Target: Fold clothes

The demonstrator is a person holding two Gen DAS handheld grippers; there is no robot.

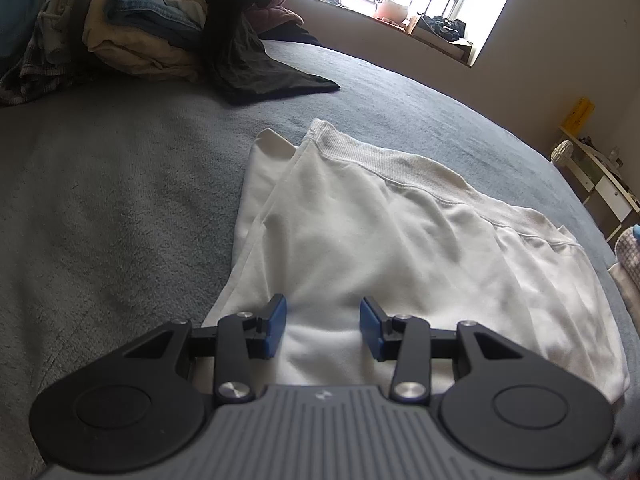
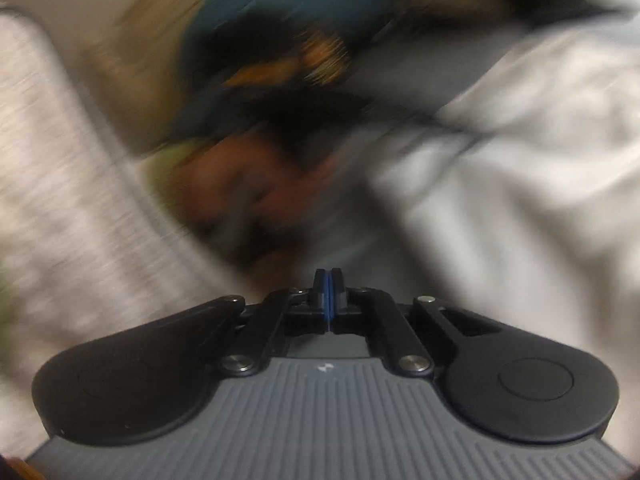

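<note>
Folding looks partly done on the white sweatshirt [image 1: 384, 240]: we see it lying flat on the grey bed [image 1: 100, 200], its ribbed hem toward the far side and one long edge already turned in along its left, so that a layer lies doubled there. Our left tongs [image 1: 323, 326] hover over the near part of the cloth, spread, with white fabric showing between the blue pads [image 1: 276, 326]; whether the pads touch the cloth we cannot tell, and they are not pinching it. Our right tongs [image 2: 328, 300] are pressed together with nothing visible between them, and that view is too smeared to say what lies ahead of them beyond pale fabric and some dark and coloured shapes. We judge that the remaining folds of this garment are not yet made. A heap of clothes [image 1: 132, 28] sits at the far end of the bed, a dark garment [image 1: 256, 64] spilling from it, so plenty is left.
</note>
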